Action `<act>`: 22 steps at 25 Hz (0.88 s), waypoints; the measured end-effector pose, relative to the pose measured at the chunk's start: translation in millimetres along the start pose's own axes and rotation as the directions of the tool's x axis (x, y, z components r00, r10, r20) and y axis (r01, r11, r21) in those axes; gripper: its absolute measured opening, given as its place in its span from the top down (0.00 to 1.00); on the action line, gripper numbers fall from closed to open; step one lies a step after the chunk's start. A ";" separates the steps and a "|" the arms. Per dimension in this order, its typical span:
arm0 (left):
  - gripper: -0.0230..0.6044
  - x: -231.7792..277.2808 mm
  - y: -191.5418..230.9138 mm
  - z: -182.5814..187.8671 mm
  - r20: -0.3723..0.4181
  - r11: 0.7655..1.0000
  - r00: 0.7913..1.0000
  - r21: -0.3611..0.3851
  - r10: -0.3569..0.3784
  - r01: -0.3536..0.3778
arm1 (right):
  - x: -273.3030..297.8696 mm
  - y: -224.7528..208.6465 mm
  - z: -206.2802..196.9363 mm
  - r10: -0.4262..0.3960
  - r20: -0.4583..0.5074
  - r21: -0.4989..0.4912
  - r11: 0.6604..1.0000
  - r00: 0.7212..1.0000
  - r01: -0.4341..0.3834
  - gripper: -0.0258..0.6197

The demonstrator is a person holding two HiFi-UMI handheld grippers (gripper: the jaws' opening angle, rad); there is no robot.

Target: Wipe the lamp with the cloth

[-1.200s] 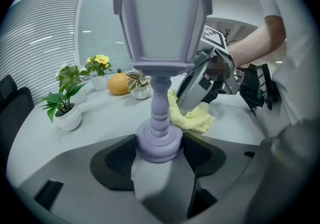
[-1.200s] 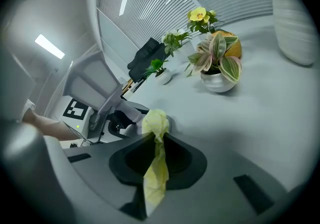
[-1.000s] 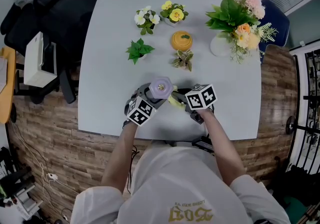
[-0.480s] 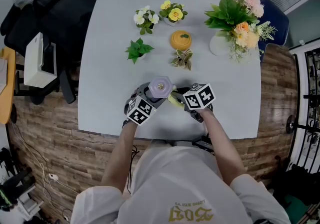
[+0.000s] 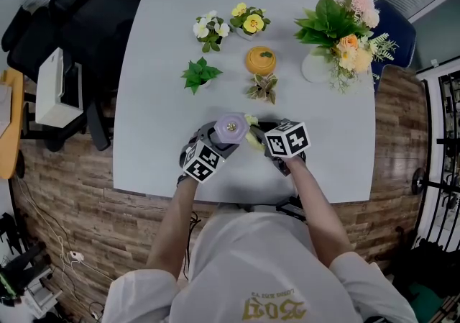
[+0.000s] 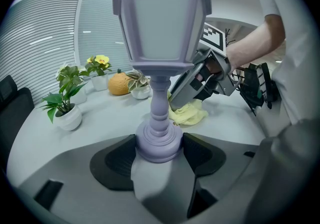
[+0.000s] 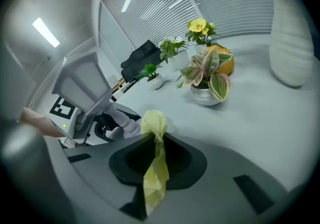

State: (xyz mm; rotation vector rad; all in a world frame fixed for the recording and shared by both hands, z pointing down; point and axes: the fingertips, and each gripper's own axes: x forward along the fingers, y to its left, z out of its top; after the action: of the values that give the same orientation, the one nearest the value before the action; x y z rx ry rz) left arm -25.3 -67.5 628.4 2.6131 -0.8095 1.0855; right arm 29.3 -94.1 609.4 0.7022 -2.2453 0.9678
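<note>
A lilac lantern-shaped lamp (image 6: pixel 159 63) stands upright on the white table, its round base held between the jaws of my left gripper (image 6: pixel 159 150). From above, the lamp's top (image 5: pixel 231 127) shows between my left gripper (image 5: pixel 208 147) and my right gripper (image 5: pixel 267 143). A yellow cloth (image 7: pixel 155 158) is pinched in my right gripper (image 7: pixel 156 160), and its bunched end sticks out beside the lamp (image 7: pixel 95 93). In the left gripper view the cloth (image 6: pixel 189 113) lies low behind the lamp's stem, to its right.
Small potted plants (image 5: pixel 201 72) (image 5: pixel 211 27) (image 5: pixel 250 19) (image 5: pixel 263 86), an orange pumpkin-shaped pot (image 5: pixel 260 59) and a white vase of flowers (image 5: pixel 338 34) stand further back on the table (image 5: pixel 158 98). A black office chair (image 5: pixel 86 19) is at the left.
The right gripper with the cloth has shifted slightly up toward the lamp's far side. The left gripper and lamp have stayed in place.
</note>
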 end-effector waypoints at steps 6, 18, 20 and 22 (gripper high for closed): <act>0.49 -0.3 -1.8 -0.2 0.004 1.000 1.000 0.021 0.015 -0.015 | -15.8 -4.0 8.4 -0.057 0.092 0.002 0.998 0.994 0.057 0.88; 0.49 -15.0 -2.0 3.1 0.040 0.994 0.999 -0.113 0.009 -0.004 | -52.6 14.2 12.8 -0.051 0.214 0.028 0.999 0.976 0.046 0.88; 0.49 -26.5 -3.7 12.9 0.107 0.979 0.994 -0.202 0.008 0.014 | -61.0 16.5 15.5 -0.073 0.236 0.022 0.997 0.969 0.070 0.88; 0.49 -39.5 -3.8 21.0 0.162 0.967 0.986 -0.256 0.028 0.015 | -70.6 19.0 19.7 -0.103 0.267 0.005 0.994 0.958 0.106 0.88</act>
State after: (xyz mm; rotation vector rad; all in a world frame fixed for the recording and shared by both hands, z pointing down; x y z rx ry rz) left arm -33.7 -56.0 585.8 2.5025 -0.9250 0.7162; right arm 59.3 -81.7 541.0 0.9884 -2.4120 0.8532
